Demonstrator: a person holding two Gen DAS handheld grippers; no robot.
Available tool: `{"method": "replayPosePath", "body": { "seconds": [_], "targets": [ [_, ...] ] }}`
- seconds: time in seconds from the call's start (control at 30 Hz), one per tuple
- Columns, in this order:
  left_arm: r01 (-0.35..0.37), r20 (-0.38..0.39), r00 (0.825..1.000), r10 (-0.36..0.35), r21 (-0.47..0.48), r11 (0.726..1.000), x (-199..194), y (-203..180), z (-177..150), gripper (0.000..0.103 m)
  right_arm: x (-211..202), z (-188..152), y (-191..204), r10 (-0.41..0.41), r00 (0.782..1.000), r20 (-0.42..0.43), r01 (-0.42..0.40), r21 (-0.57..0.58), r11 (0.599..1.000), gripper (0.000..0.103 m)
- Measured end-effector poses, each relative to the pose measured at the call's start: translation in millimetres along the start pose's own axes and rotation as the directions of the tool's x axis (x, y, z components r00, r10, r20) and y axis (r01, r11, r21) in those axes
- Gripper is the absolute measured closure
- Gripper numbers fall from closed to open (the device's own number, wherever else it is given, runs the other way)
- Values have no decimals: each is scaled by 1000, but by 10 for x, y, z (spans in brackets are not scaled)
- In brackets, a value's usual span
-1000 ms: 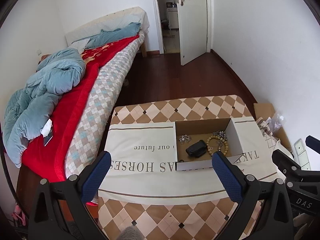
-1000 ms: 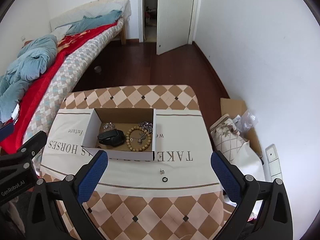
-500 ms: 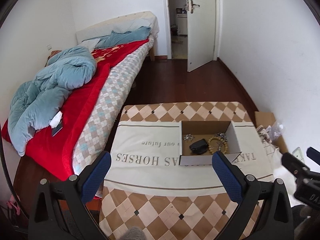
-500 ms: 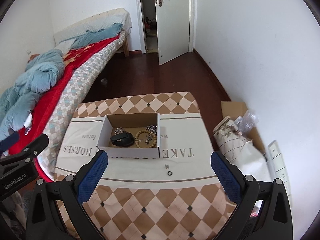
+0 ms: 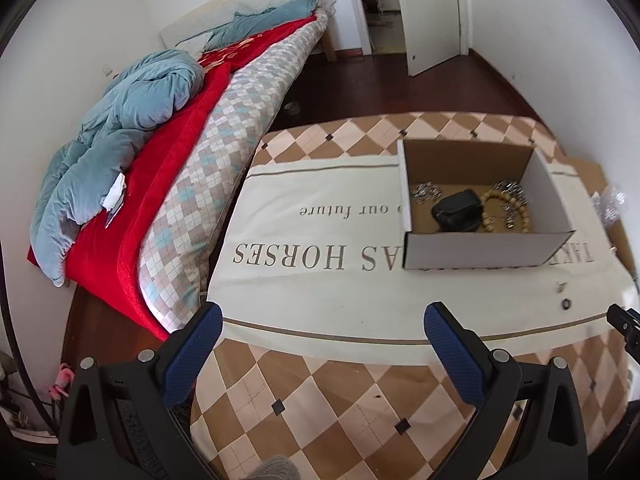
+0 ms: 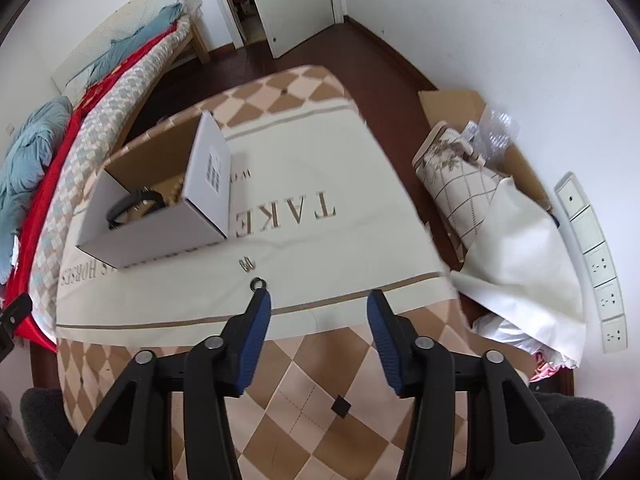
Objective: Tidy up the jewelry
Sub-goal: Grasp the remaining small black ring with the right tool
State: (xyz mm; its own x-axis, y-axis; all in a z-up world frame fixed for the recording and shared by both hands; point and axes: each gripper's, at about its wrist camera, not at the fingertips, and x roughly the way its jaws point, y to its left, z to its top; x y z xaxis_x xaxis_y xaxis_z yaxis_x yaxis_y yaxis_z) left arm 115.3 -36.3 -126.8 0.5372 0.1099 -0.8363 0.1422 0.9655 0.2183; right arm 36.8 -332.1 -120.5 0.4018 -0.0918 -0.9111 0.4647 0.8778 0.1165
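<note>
An open cardboard box (image 5: 488, 250) stands on the cloth-covered table (image 5: 320, 280). It holds a black strap (image 5: 458, 210), a wooden bead bracelet (image 5: 510, 210) and small silver pieces (image 5: 427, 191). A small black ring (image 6: 257, 282) and a tiny silver piece (image 6: 246, 264) lie on the cloth in front of the box (image 6: 160, 232); both also show in the left wrist view, ring (image 5: 566, 303). My right gripper (image 6: 318, 304) is open and empty, its left fingertip just short of the ring. My left gripper (image 5: 320, 328) is open and empty above the table's near edge.
A bed (image 5: 180, 140) with red and blue bedding runs along the table's left side. Bags and flat cardboard (image 6: 480, 184) lie on the floor to the right by the wall. A power strip (image 6: 596, 260) is fixed on the right wall. The door (image 6: 288, 0) stands open behind.
Both grippers have moved down and closer to the table. The right gripper has narrowed its opening and swung right, coming up to the black ring.
</note>
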Motion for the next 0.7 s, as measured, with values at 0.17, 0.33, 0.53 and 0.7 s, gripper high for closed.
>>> {"method": "replayPosePath", "body": {
  "seconds": [0.17,0.33,0.53,0.7],
  "targets": [
    [-24,-44,999,24,3,1000,234,-31,-4,0,283,-6,237,31,1000,-1,-31,-65,997,52],
    [-57,-70,996,59,37,998,397,-76,2,0,510,5,500,-1,1000,-4,1,-136,991,54],
    [-47,-85,995,51,53,998,462,-136,1,0,616,-55,678,-88,996,28,92,-246,965,89],
    [6,-83,997,0,73,997,402,-379,28,0,462,-32,421,-41,999,33,46,-163,986,90]
  ]
}}
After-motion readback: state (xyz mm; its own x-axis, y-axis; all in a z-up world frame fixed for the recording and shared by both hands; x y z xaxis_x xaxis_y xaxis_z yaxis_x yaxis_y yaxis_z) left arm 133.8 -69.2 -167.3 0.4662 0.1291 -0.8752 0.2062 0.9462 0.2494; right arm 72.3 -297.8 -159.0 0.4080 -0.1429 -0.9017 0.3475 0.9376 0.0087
